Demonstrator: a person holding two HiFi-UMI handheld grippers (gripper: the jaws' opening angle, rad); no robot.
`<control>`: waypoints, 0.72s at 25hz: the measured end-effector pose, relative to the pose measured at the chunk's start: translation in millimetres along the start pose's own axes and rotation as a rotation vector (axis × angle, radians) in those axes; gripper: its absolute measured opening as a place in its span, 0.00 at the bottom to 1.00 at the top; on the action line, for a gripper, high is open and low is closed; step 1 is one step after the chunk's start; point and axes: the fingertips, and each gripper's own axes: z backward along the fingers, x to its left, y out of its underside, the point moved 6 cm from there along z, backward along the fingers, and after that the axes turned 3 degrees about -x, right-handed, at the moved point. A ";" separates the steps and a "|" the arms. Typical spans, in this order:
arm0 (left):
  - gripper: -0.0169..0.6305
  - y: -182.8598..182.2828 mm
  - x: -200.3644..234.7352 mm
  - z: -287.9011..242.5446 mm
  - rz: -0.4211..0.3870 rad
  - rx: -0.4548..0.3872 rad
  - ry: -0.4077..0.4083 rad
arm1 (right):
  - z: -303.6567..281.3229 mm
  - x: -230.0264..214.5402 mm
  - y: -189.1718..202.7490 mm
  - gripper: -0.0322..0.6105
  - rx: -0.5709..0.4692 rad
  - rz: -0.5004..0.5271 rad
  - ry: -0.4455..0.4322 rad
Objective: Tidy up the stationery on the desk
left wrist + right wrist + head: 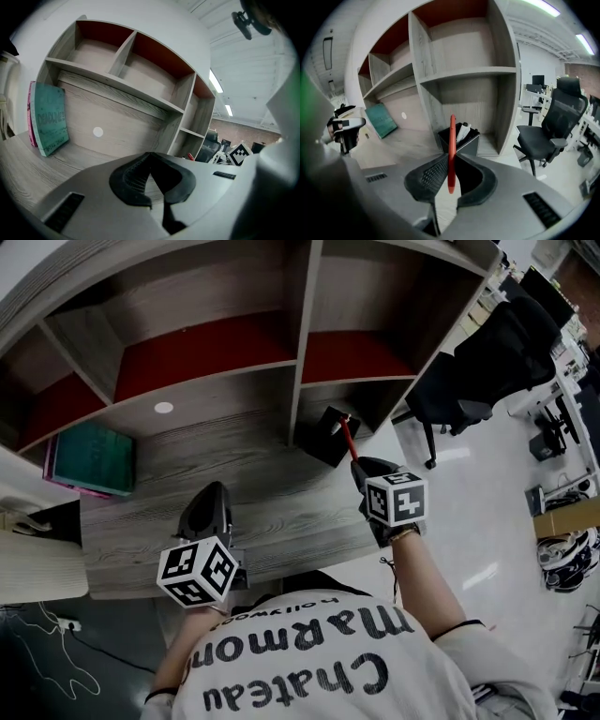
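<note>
My right gripper [362, 466] is shut on a red pen [349, 439], which sticks up and forward from the jaws toward a black pen holder [319, 432]. In the right gripper view the red pen [452, 147] stands upright between the pads, just in front of the pen holder [464, 140], which has a few items in it. The holder stands on the desk at the foot of the shelf divider. My left gripper [212, 493] hovers over the desk near its front edge. Its jaws [149, 157] are shut with nothing between them.
A teal book [92, 457] leans at the left under the shelf, also seen as the teal book [50, 119]. Wooden shelf compartments [211, 343] rise behind the desk [272, 493]. A black office chair [497, 357] stands right of the desk.
</note>
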 end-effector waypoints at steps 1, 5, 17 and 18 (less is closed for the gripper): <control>0.04 0.3 0.7 -0.9 0.000 0.002 -0.003 | -2.3 -2.6 0.2 0.14 0.030 0.042 0.006; 0.04 0.6 2.7 -2.4 0.001 0.001 -0.014 | -8.0 -9.2 -1.3 0.14 0.128 0.192 0.020; 0.04 -6.6 6.2 -2.0 -0.003 -0.015 -0.038 | -13.0 -13.6 -14.6 0.14 0.364 0.533 0.012; 0.04 -7.1 6.0 -1.8 -0.004 -0.017 -0.040 | -13.7 -13.5 -15.7 0.14 0.382 0.559 0.014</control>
